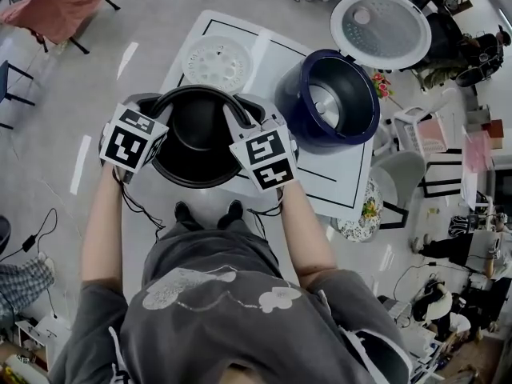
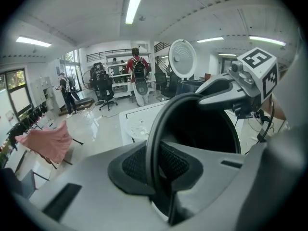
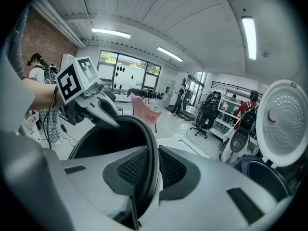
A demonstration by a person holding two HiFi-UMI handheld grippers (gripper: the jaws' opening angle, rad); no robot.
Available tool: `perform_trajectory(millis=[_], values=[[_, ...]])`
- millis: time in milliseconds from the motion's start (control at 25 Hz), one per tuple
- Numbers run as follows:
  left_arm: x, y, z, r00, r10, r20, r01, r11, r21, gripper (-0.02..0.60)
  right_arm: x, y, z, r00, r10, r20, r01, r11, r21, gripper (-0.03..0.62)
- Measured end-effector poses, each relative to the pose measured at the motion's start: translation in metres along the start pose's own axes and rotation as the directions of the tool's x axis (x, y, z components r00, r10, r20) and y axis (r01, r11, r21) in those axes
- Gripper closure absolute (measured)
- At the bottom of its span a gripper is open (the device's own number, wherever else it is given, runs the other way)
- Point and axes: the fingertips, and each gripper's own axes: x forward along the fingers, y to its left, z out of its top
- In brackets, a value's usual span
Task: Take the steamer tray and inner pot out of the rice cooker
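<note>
**Both claws clamped on the round black metal inner pot (image 1: 196, 134)**

Left claw (image 1: 158, 106) and right claw (image 1: 244, 112) each pinch the pot's thin rim from opposite sides. In the left gripper view the rim runs between the left claw's (image 2: 155, 166) dark mesh pads, which press on it. The right gripper view shows the same for the right claw (image 3: 148, 171). The pot is out of the dark blue round rice cooker (image 1: 328, 98) and sits just beside it, on its left. It is over the near left corner of the white table (image 1: 276, 50) with a black line border. Whether the pot touches the table top cannot be told.

The cooker stands on the table's right part, its round white lid (image 1: 380, 26) tipped up and back. The white round perforated steamer tray (image 1: 218, 62) lies flat on the far left of the table, apart from both pot and cooker. Bare table top shows between the tray and the cooker.

Around the table lies glossy grey tiled floor (image 1: 80, 78), with thin black cables (image 1: 36, 238) at the near left. A pink cloth (image 1: 60, 6) hangs over a chair well off to the far left. A white chair (image 1: 400, 174) stands close to the table's right edge, among crowded furniture. The gripper views show a long room with ceiling strip lights (image 2: 133, 6), office chairs, shelves and people standing far back.
</note>
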Motion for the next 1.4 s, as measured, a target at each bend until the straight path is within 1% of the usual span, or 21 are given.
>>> perform_trajectory(millis=[200,480,600,800,1000,1200,1280,1400], values=[[0.014,0.012,0.001,0.999,-0.026,-0.026,0.025,0.999,-0.028,0.525,0.019,-0.011,-0.002,1.000,0.009,-0.023,-0.008,1.000,0.021,0.507],[0.038,0.023,0.001,0.994,-0.081,-0.079,0.076,0.995,-0.058,0.525,0.044,-0.024,-0.016,0.997,0.042,-0.067,-0.038,0.997,0.062,0.503],[0.047,0.028,0.001,0.992,-0.087,-0.086,0.082,0.994,-0.066,0.525,0.054,-0.029,-0.022,0.996,0.042,-0.077,-0.036,0.996,0.077,0.500],[0.057,0.029,0.003,0.992,-0.090,-0.091,0.085,0.994,-0.063,0.525,0.063,-0.036,-0.031,0.994,0.038,-0.105,-0.032,0.997,0.064,0.496],[0.067,0.030,-0.001,0.990,-0.098,-0.100,0.090,0.993,-0.079,0.523,0.071,-0.041,-0.038,0.992,0.035,-0.124,-0.027,0.998,0.061,0.493],[0.068,0.036,0.000,0.989,-0.079,-0.125,0.075,0.997,-0.033,0.520,0.077,-0.041,-0.038,0.989,0.037,-0.141,-0.029,0.998,0.056,0.493],[0.072,0.036,-0.004,0.987,-0.074,-0.143,0.072,0.997,-0.022,0.515,0.079,-0.040,-0.042,0.986,0.035,-0.164,-0.029,0.999,0.042,0.490],[0.074,0.033,-0.004,0.985,-0.069,-0.157,0.072,0.997,0.013,0.499,0.081,-0.040,-0.051,0.979,0.035,-0.199,-0.029,0.999,0.033,0.487]])
